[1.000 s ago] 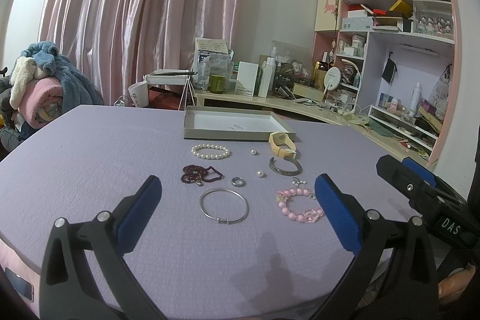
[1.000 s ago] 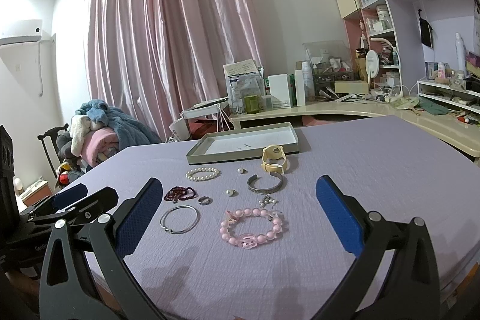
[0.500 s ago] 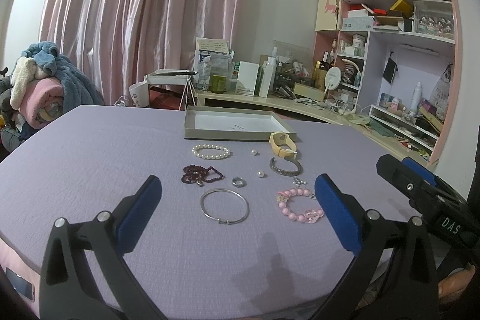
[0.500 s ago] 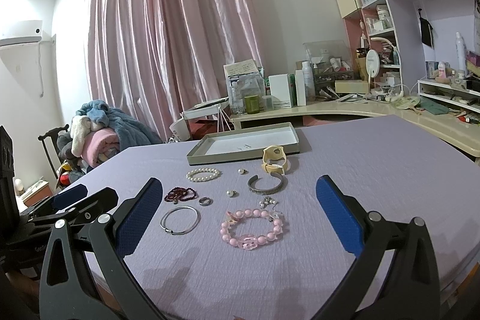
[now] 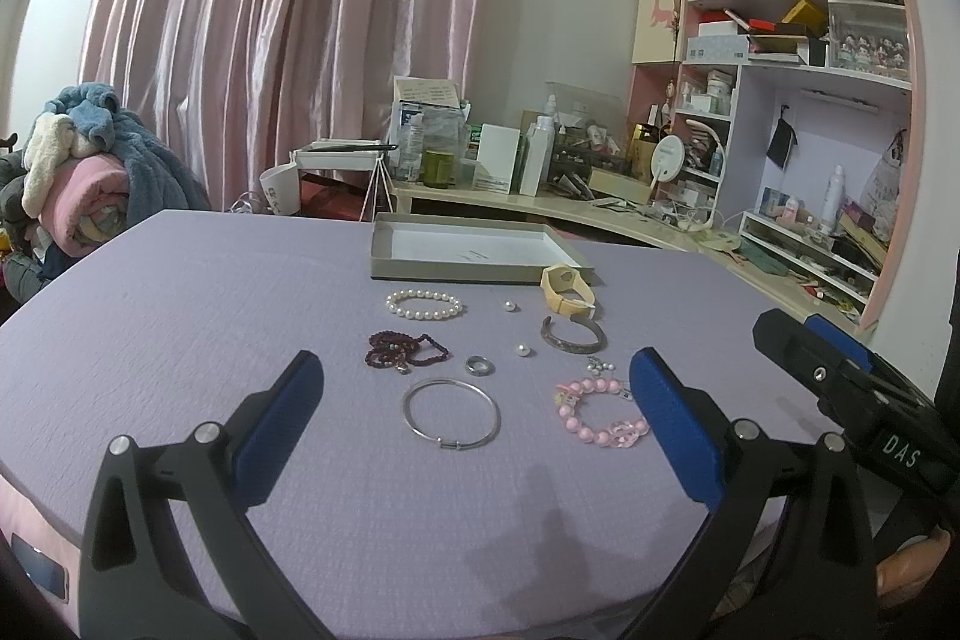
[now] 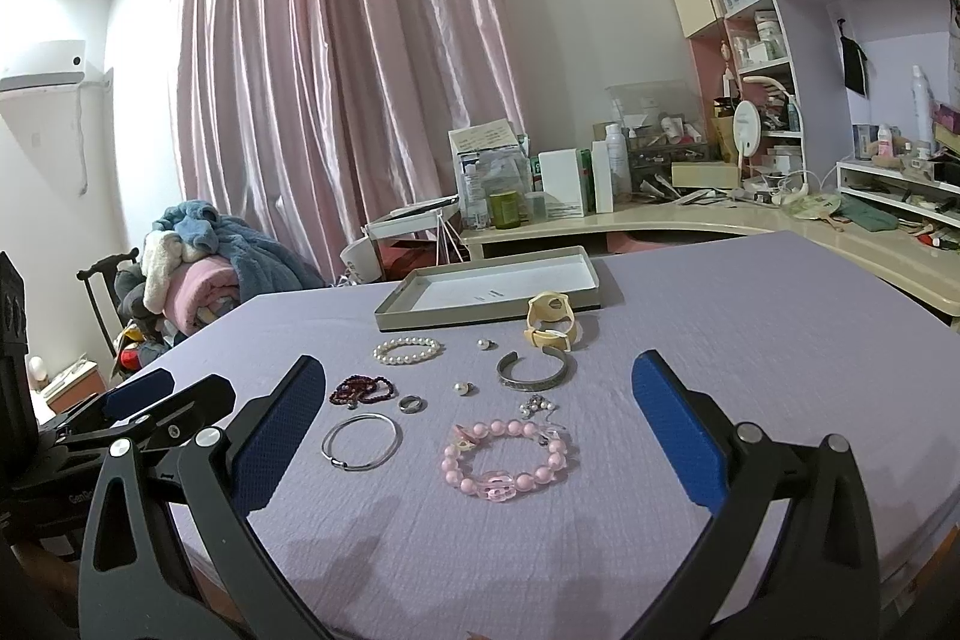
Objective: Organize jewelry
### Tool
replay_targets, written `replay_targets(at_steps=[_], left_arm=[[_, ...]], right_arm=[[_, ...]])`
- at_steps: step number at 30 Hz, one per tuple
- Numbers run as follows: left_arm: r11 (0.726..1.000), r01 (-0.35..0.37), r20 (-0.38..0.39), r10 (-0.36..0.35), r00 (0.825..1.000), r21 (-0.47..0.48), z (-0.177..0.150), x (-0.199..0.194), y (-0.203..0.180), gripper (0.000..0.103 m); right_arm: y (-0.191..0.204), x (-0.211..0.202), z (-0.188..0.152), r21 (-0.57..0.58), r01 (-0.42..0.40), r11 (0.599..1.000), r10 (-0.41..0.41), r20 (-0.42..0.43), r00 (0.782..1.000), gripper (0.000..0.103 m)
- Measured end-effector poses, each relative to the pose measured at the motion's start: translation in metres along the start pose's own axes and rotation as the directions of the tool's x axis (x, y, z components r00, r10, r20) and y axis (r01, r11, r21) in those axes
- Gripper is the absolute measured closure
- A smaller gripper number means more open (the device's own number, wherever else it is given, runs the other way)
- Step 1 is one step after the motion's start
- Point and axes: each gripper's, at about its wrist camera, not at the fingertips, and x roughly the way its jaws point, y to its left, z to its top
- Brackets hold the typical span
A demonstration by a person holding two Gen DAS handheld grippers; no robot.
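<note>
I have both grippers hovering low over the purple-covered desk [image 5: 180,292], empty: the left gripper [image 5: 474,430] spread wide, the right gripper [image 6: 480,430] equally wide. At 12 o'clock in both views sits the shallow grey tray [image 6: 489,291], biggest piece here; I see only a couple of tiny dark marks on its white floor and cannot tell what they are. The jewelry lies loose on the desk, all outside the tray. Just at the tray's 5 o'clock corner is the cream watch [image 6: 549,319], with the open silver cuff [image 6: 533,373] below it. At 11 o'clock lies the pearl bracelet [image 5: 425,305], then the dark red bead strand [image 5: 403,349]. Nearest me are the thin silver bangle [image 5: 451,410] and the pink bead bracelet [image 6: 507,460]. Between them sit a small ring [image 5: 479,365] and two loose pearls [image 5: 522,349].
</note>
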Motion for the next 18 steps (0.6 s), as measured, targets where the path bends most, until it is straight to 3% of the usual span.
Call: replay_targets(at_steps=[18], left_arm=[[1.000,0.000,0.000,0.000,1.000,0.001,0.0024,-0.0004,0.0049,0.002]], right_arm=[[0.0009,-0.0007,0.0005,0.000,-0.002,1.000,0.002,0.000,1.000,0.001]])
